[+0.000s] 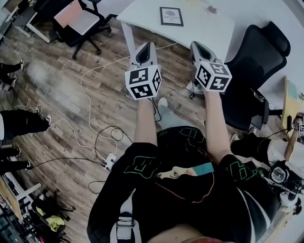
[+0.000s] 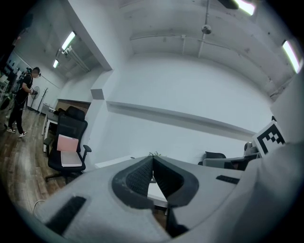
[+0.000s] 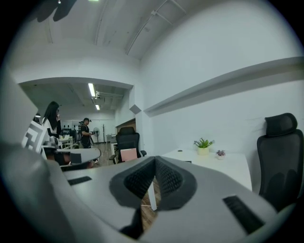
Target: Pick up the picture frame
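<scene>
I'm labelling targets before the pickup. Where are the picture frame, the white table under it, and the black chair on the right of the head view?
picture frame (image 1: 171, 16): head view, centre of its face.
white table (image 1: 213, 33): head view, bare top right of the frame.
black chair (image 1: 254, 57): head view, its backrest.

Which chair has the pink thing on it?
The chair left of the white table: a pink pad lies on its seat. The chair right of it has none.

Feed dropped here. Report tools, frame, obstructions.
Left tool shut, empty. Right tool shut, empty. Frame flat on table ahead, untouched. Nothing in the way; chair off right.
</scene>
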A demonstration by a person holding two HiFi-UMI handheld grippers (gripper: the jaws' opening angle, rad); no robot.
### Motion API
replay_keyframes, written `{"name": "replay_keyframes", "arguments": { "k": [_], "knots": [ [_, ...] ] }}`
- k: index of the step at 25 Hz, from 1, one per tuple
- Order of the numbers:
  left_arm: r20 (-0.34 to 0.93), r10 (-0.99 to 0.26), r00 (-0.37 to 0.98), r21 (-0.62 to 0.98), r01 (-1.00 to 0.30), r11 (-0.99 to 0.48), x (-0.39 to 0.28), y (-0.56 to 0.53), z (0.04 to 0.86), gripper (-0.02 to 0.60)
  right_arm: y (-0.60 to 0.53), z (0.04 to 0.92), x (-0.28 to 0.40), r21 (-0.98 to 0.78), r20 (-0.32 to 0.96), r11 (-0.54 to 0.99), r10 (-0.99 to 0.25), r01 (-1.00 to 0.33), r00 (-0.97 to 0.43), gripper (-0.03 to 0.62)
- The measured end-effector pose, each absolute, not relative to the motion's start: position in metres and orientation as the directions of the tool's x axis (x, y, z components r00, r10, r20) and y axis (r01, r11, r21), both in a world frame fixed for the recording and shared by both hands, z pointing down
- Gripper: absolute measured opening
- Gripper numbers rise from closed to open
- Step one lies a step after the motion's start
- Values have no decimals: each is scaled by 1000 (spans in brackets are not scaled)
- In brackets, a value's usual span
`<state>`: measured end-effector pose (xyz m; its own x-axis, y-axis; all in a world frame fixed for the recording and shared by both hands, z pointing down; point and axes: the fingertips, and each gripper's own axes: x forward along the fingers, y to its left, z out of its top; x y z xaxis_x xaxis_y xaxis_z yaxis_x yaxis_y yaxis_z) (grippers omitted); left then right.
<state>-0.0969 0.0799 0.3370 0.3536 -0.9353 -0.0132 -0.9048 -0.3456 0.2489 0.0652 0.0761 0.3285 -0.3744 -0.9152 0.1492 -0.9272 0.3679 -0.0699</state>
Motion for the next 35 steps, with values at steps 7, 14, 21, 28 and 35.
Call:
{"name": "replay_keyframes", "arguments": {
  "k": [7, 14, 21, 28, 35],
  "knots": [
    [20, -929, 369, 256, -900, -352, -94, 30, 348, 6, 27, 336, 68, -81, 175, 358, -914, -930, -367, 5],
    [55, -917, 396, 263, -891, -369, -72, -17, 361, 8, -17, 348, 87, -98, 205, 331, -916, -939, -344, 5],
    [96, -903, 419, 274, -883, -381, -51, -63, 374, 8, -60, 364, 105, -130, 243, 316, -909, -940, -339, 5],
    [151, -889, 432, 253, -886, -388, -38, -104, 388, 8, -104, 377, 117, -172, 257, 301, -906, -938, -337, 5],
    [176, -884, 433, 226, -892, -392, -28, -138, 394, 8, -144, 385, 120, -202, 258, 307, -900, -930, -353, 5]
  ]
}}
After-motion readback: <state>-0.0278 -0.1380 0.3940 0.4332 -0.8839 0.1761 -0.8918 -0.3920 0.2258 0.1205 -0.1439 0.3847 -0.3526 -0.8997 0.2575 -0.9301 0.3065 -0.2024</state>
